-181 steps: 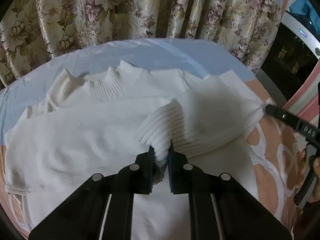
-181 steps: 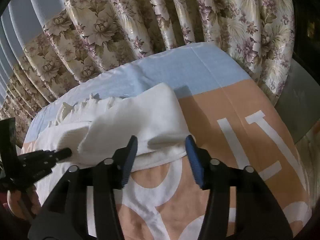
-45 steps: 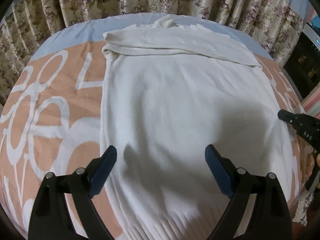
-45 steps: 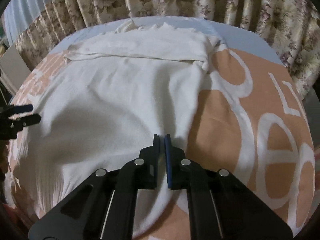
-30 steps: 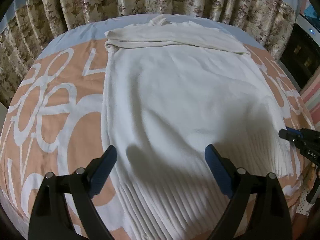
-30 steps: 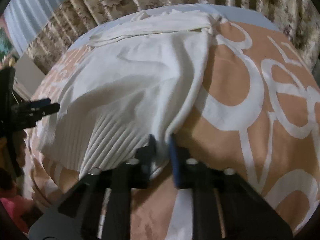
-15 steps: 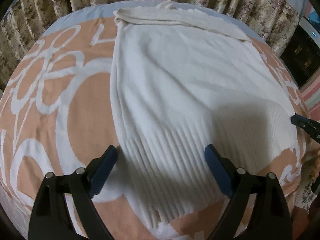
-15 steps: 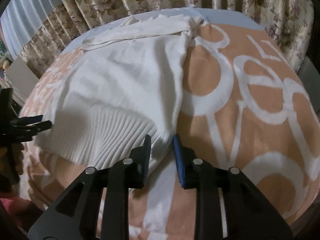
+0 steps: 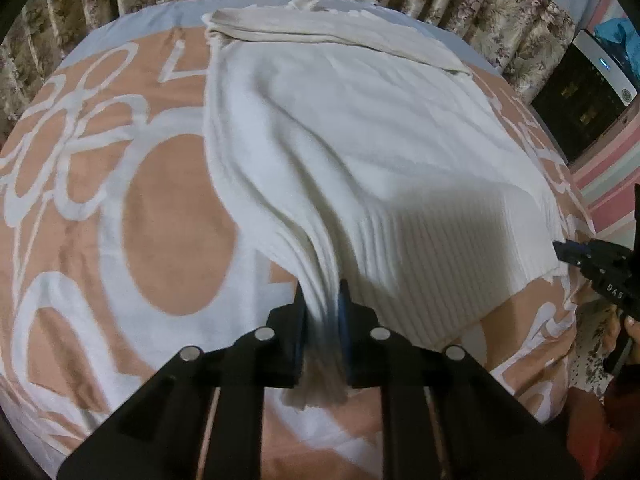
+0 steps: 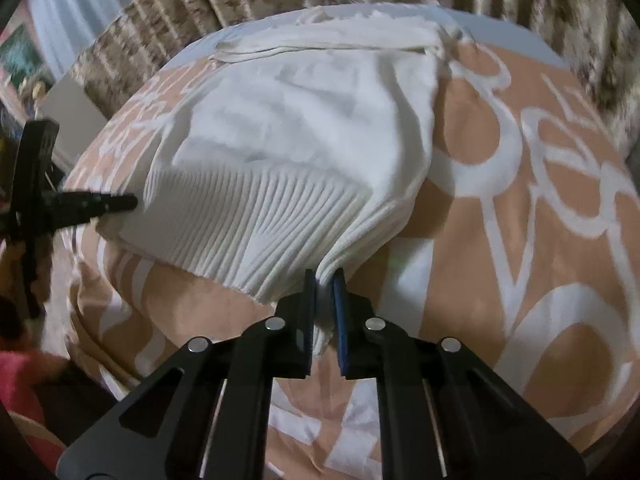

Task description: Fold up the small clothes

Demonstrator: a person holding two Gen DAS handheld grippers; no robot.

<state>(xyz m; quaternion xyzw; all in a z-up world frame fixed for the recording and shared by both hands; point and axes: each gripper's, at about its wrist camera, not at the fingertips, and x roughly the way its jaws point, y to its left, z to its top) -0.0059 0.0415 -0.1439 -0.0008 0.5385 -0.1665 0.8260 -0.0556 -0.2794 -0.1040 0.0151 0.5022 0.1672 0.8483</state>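
Left wrist view shows the left gripper (image 9: 322,312) clamped on the white sweater's (image 9: 360,140) ribbed hem (image 9: 420,256) over the bedspread (image 9: 172,216); the right gripper (image 10: 323,300) pinches the other corner. Uneven lifting could twist the fold or slip the knit.

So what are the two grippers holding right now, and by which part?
Both hold the white sweater by its ribbed hem: the left gripper is shut on one bottom corner, the right gripper on the other.

- The left gripper (image 9: 322,309), wide open half a second ago, has now closed on the near left corner of the white ribbed knit sweater (image 9: 360,152).
- The sweater's ribbed hem (image 10: 248,220) has lifted off the orange-and-white patterned bedspread (image 10: 540,208).
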